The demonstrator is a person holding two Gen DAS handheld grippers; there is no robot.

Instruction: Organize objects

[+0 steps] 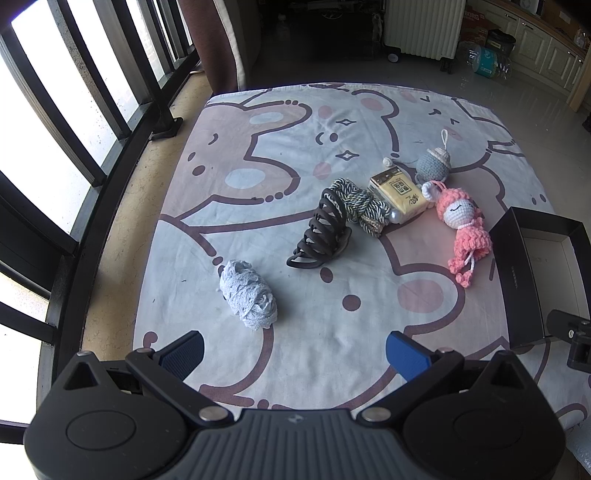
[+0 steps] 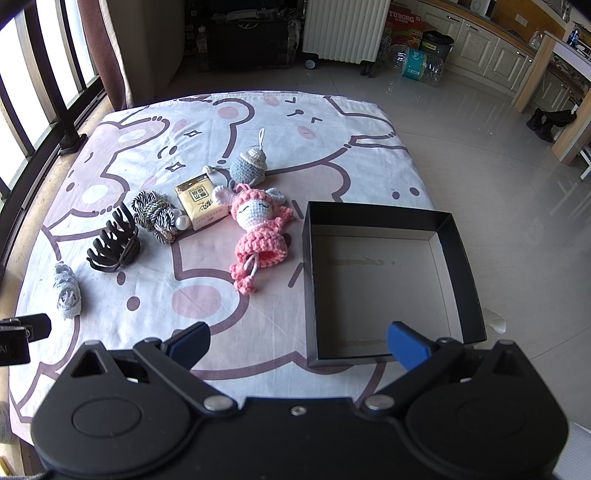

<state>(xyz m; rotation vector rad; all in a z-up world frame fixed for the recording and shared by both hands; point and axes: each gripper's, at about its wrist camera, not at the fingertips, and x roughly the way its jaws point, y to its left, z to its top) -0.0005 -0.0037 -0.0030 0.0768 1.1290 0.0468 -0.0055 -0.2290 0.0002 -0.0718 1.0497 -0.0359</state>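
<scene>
Left gripper (image 1: pixel 294 354) and right gripper (image 2: pixel 299 345): jaws spread wide, grasping nothing, above cartoon-printed cloth (image 1: pixel 295 122). Black box (image 2: pixel 463 251) at 1 o'clock; radiator (image 2: pixel 341 29) beyond.

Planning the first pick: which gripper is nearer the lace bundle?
Left. The left gripper sits just short of the lace bundle; the right gripper is farther right, by the black box.
</scene>
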